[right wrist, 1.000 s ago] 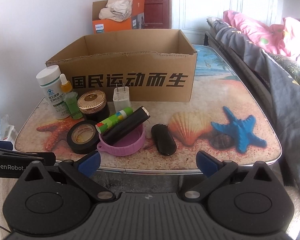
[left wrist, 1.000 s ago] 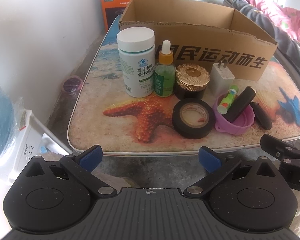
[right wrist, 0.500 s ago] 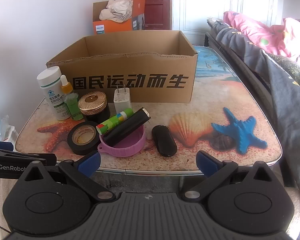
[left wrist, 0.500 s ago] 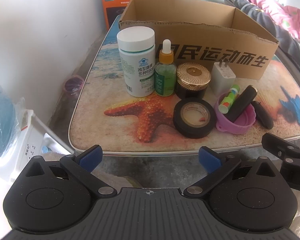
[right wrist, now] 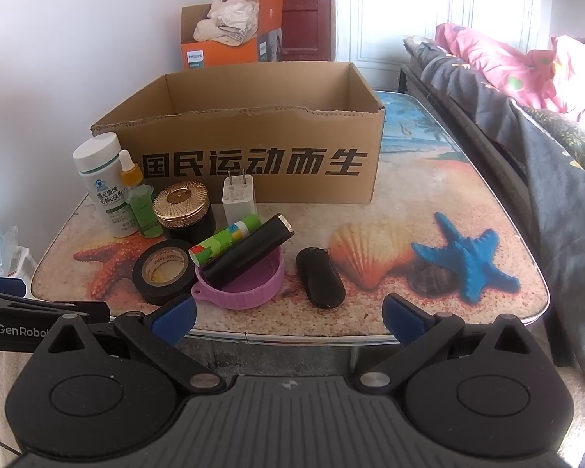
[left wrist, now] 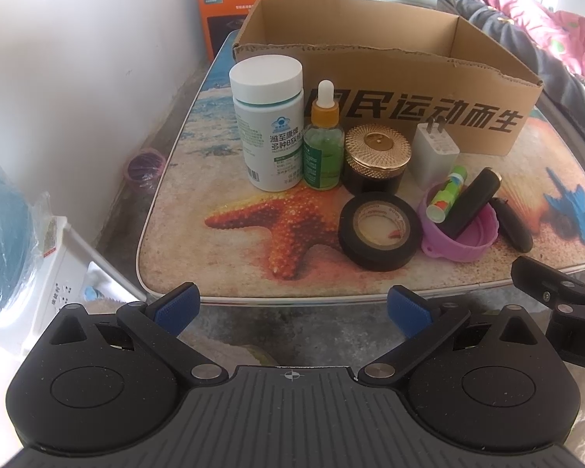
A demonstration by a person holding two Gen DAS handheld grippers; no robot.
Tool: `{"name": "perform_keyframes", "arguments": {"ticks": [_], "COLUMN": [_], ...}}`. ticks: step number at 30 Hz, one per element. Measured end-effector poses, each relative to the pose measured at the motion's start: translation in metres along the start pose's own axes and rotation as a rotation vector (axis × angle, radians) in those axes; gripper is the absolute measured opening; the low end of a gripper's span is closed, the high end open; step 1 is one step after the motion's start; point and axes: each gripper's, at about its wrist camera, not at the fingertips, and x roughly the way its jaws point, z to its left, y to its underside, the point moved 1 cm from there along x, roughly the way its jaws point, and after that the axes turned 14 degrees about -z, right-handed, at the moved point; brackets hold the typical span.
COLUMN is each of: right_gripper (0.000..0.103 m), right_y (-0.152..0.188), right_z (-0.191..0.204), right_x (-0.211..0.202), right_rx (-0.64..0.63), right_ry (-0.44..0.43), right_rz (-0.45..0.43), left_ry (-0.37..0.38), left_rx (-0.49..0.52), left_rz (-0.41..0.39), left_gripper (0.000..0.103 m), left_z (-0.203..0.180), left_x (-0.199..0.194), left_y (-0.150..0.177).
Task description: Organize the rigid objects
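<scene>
An open cardboard box (left wrist: pixel 429 113) (right wrist: pixel 253 163) stands at the back of the table. In front of it are a white pill bottle (left wrist: pixel 268 124) (right wrist: pixel 103 183), a green dropper bottle (left wrist: pixel 323 144) (right wrist: pixel 140 199), a gold-lidded jar (left wrist: pixel 376 158) (right wrist: pixel 183 210), a white charger (left wrist: pixel 435 154) (right wrist: pixel 238 197), a black tape roll (left wrist: pixel 380 230) (right wrist: pixel 163 271), and a purple lid (left wrist: pixel 468 240) (right wrist: pixel 241 290) holding a green tube (left wrist: pixel 446 195) (right wrist: pixel 224 243) and a black cylinder (left wrist: pixel 470 201) (right wrist: pixel 249 249). A black oval case (left wrist: pixel 513 224) (right wrist: pixel 319 277) lies beside it. My left gripper (left wrist: pixel 292 308) and right gripper (right wrist: pixel 288 319) are open, empty, before the table's front edge.
The table (right wrist: pixel 429 312) has a beach print top. An orange box (right wrist: pixel 230 39) stands behind it. A white wall is on the left, a bed with dark and pink bedding (right wrist: pixel 526 89) on the right. A white appliance (left wrist: pixel 54 284) sits low on the left.
Both grippers have shifted very slightly; the objects have not moved and the jaws stay open.
</scene>
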Motion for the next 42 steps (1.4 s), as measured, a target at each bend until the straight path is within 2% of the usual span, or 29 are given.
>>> {"name": "perform_keyframes", "arguments": {"ticks": [31,36,39,42], "right_gripper": [0.103,0.103,0.103,0.103], "right_y": [0.001,0.001,0.000,-0.008], "right_z": [-0.005,-0.018,-0.031,-0.050], "right_x": [0.005,0.004,0.001,-0.002], "right_rx": [0.025,0.034,0.054,0.128], "right_ry": [0.003,0.013,0.001,-0.052], "right_rz": [-0.011,-0.044,-0.082,-0.132], "left_ry": [0.002,0.048,0.107,0.192], "left_rx": [0.018,0.039,0.061,0.062], "left_rz": [0.008,-0.037,-0.093,-0.163], "left_gripper": [0.103,0.103,0.103,0.102], "left_z": [-0.005,-0.011,-0.018,-0.024], "left_x": [0.005,0.006,0.004,0.000], "left_y": [-0.001,-0.005,-0.009,-0.014]}}
